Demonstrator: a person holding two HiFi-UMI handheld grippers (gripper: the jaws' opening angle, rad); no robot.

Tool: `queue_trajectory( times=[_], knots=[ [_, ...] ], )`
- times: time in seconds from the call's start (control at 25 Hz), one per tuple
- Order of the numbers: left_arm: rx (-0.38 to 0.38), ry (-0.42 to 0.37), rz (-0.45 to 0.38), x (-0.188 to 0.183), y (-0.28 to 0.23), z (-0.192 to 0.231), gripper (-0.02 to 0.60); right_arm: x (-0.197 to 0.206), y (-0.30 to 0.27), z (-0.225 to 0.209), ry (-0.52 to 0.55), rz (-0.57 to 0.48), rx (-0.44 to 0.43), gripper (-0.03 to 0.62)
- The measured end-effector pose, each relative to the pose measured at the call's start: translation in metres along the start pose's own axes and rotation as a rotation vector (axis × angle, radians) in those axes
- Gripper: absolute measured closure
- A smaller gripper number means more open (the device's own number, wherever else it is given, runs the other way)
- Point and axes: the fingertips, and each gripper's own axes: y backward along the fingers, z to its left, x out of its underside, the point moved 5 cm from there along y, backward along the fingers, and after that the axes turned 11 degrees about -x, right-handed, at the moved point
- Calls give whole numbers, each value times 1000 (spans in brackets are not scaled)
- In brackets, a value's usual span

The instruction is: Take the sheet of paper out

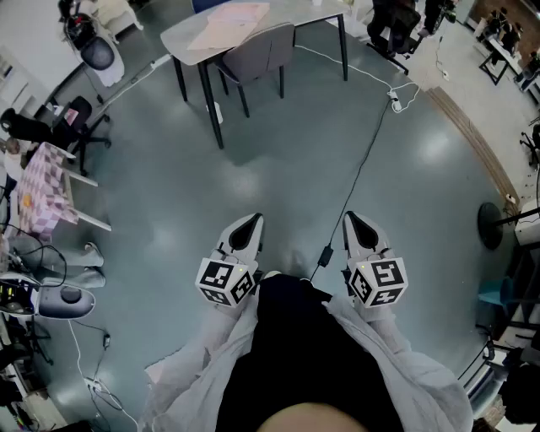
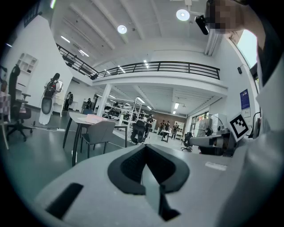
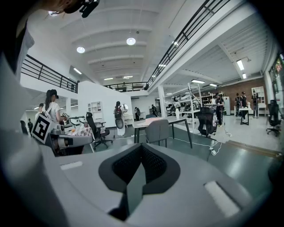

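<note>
Step in hand: in my judgement the task has not really begun. This is the approach, and no gripper is near the thing to be handled.
Left gripper (image 1: 251,221): its two jaws are pressed together with nothing between them, as its own view shows (image 2: 145,151). It is held low in front of the person's body and points forward over the floor (image 1: 169,202).
Right gripper (image 1: 356,221): its jaws are also closed on each other and empty (image 3: 141,151). It is held beside the left one, with a gap between them.
Task's thing: a pink flat item (image 1: 229,21) lies on the surface (image 1: 179,38), well apart from both grippers. It is in the middle part of the top, close to the edge where the chair stands. It may be the sheet itself or a folder that holds the sheet; from here I cannot tell which.
Same thing in the gripper views: it shows as a thin pink strip on the top of the surface (image 2: 93,118) (image 3: 153,119).
Chair (image 1: 257,55): grey, pushed under the near edge of the surface, between the person and the pink flat item.
Cable (image 1: 363,169): a dark cable runs across the floor, just beside the right gripper.
Next move, as I judge it: the person should walk to the surface and avoid the cable. At the chair's edge, at least one gripper must spread its jaws before it can pinch the paper.
</note>
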Motion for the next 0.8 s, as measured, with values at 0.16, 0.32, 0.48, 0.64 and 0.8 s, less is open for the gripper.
queue_trajectory(
  times=[0.16,0.32,0.48,0.64,0.8],
  knots=[
    [-4,-10,-2,4,1,-14,581,4,11,-4,-16,-3,-18,586],
    [-10,-14,-6,8,1,-21,581,7,15,-10,-9,-4,-22,586],
    [-25,-19,-12,7,-3,-32,581,6,18,-18,-21,-12,-36,586],
    [-19,-5,-14,2,-9,-36,408,3,13,-20,-19,-11,-64,586],
    [-12,22,0,4,-20,-37,250,5,6,-25,-32,-2,-79,586]
  ],
)
